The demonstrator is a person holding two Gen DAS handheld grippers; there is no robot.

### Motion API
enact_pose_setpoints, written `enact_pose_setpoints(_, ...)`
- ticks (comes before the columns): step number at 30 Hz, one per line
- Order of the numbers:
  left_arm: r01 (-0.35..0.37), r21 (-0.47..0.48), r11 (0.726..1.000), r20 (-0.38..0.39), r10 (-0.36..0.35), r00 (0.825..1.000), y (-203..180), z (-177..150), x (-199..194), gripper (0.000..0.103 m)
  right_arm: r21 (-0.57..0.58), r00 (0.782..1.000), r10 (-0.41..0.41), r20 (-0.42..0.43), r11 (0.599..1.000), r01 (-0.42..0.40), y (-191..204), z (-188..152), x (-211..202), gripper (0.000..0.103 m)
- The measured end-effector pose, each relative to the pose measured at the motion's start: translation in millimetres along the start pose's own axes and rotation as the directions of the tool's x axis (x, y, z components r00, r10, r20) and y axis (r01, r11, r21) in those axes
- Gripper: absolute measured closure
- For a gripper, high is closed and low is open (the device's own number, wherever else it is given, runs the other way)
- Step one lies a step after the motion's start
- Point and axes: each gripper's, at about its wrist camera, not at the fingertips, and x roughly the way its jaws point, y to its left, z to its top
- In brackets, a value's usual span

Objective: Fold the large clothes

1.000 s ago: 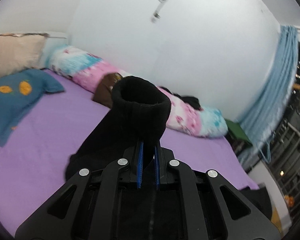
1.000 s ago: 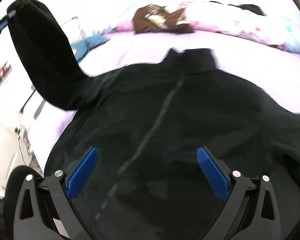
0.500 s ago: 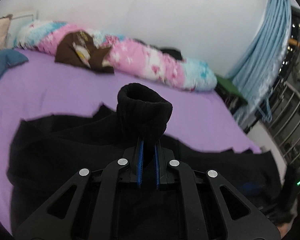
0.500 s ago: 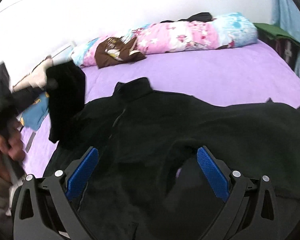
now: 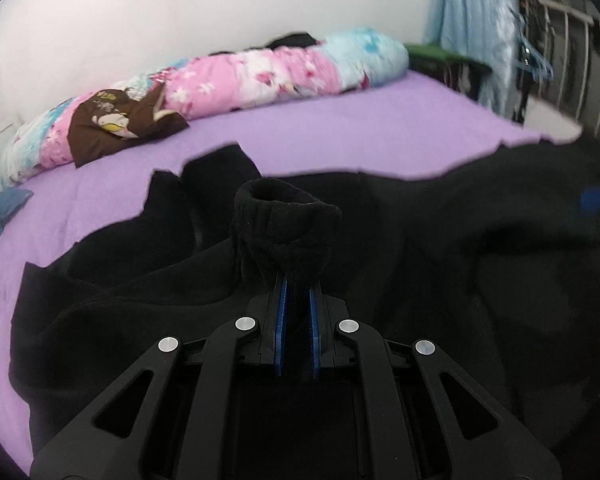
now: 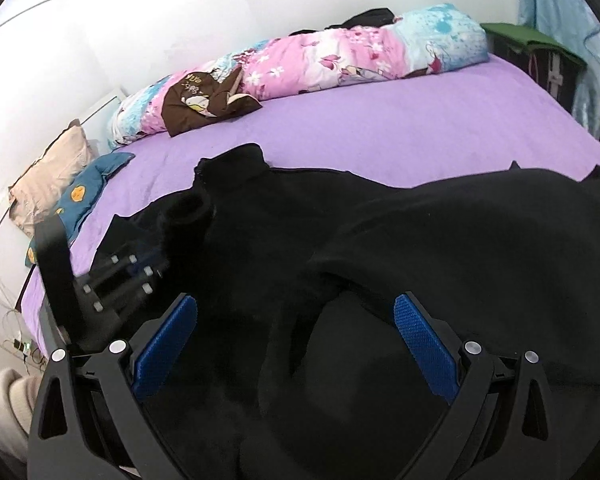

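1. A black fleece jacket (image 6: 440, 248) lies spread across the near part of the purple bed (image 6: 380, 128), collar toward the far wall, so that its body gives a flat base for folding

2. The left gripper (image 5: 296, 320) has its jaws nearly closed, pinching the sleeve cuff (image 5: 288, 224); the cuff stands up as an open tube just past the blue pads, which suggests it was caught by its edge to carry the whole sleeve along

3. That cuff hangs over the jacket's chest, near the collar; I judge the sleeve is being laid inward across the body, the usual first fold

4. The right gripper (image 6: 296, 340) hovers over the lower middle of the jacket with jaws wide apart and nothing between them, probably ready to pin or smooth the cloth

5. The other sleeve stretches off to the right, not yet folded

6. A rolled pink and blue quilt (image 6: 320, 60) with a brown garment (image 6: 204, 104) on it lies along the wall, well apart from the work; a blue garment (image 6: 80, 196) and a pillow (image 6: 48, 172) sit at the left edge
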Motion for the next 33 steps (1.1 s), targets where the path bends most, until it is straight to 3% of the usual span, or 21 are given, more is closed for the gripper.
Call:
enact_pose_setpoints(9, -0.012, 0.156, 0.988, -0.053, 0.020, 0.998, -19.4, -40.2, 20.2, 0.089, -0.016, 0.999, 0.039, -0.029, 0.999, -0.039, 16.3, 23.3, 24.0, 0.006)
enact_pose_setpoints(12, -0.002, 0.156, 0.988, -0.055, 0.011, 0.998, -17.8, -45.9, 14.0, 0.068, -0.022, 0.997, 0.054, -0.047, 0.998, -0.055, 30.4, 34.0, 37.1, 0.006)
enact_pose_setpoints(14, 0.008, 0.154, 0.988, -0.043, -0.001, 0.999, -15.0, -49.8, 4.1, 0.049, -0.012, 0.992, 0.098, -0.076, 0.995, -0.099, 39.5, 39.8, 50.7, 0.006)
enact_pose_setpoints(17, 0.039, 0.186, 0.982, -0.018, -0.036, 0.999, -12.4, -55.3, -17.2, 0.029, 0.037, 0.979, 0.156, -0.130, 0.988, -0.153, 48.2, 43.2, 75.1, 0.006)
enact_pose_setpoints(21, 0.093, 0.237, 0.967, -0.010, -0.094, 0.996, -1.1, -66.3, -49.4, 0.024, 0.145, 0.955, 0.231, -0.188, 0.968, -0.206, 55.2, 38.2, 111.1, 0.006)
enact_pose_setpoints(23, 0.086, 0.249, 0.965, -0.009, -0.086, 0.996, 8.5, -72.0, -61.9, 0.020, 0.165, 0.946, 0.258, -0.198, 0.960, -0.228, 62.3, 33.7, 127.5, 0.006)
enact_pose_setpoints(24, 0.087, 0.244, 0.966, -0.011, -0.087, 0.996, 16.8, -74.2, -67.8, 0.018, 0.167, 0.941, 0.267, -0.208, 0.958, -0.235, 67.2, 32.6, 134.1, 0.006)
enact_pose_setpoints(27, 0.085, 0.162, 0.983, -0.034, -0.080, 0.996, 50.9, -80.1, -81.1, 0.013, 0.172, 0.927, 0.290, -0.240, 0.952, -0.253, 77.6, 29.0, 151.8, 0.019)
enact_pose_setpoints(30, 0.077, 0.006, 0.997, -0.060, -0.077, 0.995, 94.2, -85.9, -88.8, 0.009, 0.186, 0.914, 0.287, -0.286, 0.953, -0.241, 84.4, 24.8, 168.0, 0.019)
enact_pose_setpoints(33, 0.053, -0.142, 0.988, -0.070, -0.063, 0.996, 137.9, -93.4, -92.1, 0.006, 0.177, 0.915, 0.272, -0.299, 0.958, -0.227, 88.6, 22.4, 176.5, 0.019)
